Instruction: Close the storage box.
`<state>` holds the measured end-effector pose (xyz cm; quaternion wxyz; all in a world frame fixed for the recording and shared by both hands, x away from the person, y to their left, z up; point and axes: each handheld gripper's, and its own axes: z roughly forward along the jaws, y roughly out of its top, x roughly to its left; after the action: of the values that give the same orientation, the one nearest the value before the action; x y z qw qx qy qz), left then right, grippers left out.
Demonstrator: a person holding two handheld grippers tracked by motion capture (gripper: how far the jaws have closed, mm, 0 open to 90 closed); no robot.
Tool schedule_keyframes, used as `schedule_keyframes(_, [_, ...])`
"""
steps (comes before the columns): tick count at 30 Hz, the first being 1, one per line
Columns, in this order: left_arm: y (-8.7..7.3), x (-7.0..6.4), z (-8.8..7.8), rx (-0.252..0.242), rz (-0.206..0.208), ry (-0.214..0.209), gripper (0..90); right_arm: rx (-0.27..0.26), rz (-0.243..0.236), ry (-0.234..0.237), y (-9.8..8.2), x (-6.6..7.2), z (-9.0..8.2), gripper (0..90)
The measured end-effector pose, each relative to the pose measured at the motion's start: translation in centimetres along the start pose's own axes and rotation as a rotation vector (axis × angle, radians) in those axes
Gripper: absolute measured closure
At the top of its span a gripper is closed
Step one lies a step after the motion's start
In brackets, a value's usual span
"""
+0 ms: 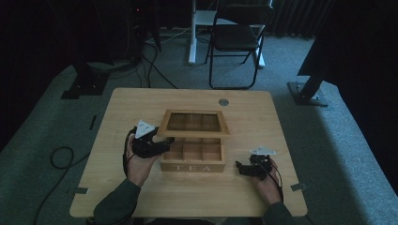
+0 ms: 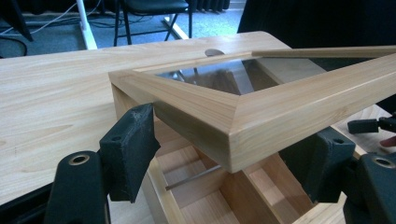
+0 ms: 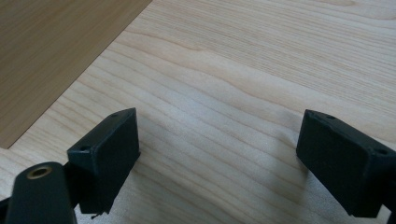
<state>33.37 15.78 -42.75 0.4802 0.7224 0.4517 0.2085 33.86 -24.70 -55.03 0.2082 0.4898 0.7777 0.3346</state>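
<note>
Mid-table, tea box (image 1: 192,161) lengthwise left-right (label facing person), lid (image 1: 193,123) raised, left hand-held gripper (image 1: 164,146) spread around lid corner, right hand-held gripper (image 1: 238,168) released.

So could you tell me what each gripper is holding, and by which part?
The left gripper straddles the front corner of the tea box lid, raised; whether it clamps it cannot be told. The right gripper holds nothing.

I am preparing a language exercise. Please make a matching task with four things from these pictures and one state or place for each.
Things:
1. lid
2. box
3. left tongs
4. right tongs

States:
A. open over bare table
B. raised, glass pane
C. at the lid's corner
D. marked TEA, compartments showing

Pairs: 1-B, 2-D, 3-C, 4-A
</note>
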Motion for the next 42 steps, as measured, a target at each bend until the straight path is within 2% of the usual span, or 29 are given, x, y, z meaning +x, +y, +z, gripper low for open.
schedule_keyframes(15, [-0.9, 0.1, -0.1, -0.019, 0.021, -0.016, 28.8, 0.0, -0.002, 0.003, -0.2, 0.1, -0.2, 12.8])
schedule_keyframes(25, [-1.6, 0.2, -0.1, -0.006, 0.031, -0.025, 28.7, 0.0, -0.004, 0.005, -0.3, 0.2, -0.3, 12.8])
schedule_keyframes(42, [-2.9, 0.3, 0.1, 0.012, 0.024, -0.04, 28.4, 0.001, -0.001, 0.005, -0.3, 0.3, -0.3, 12.8])
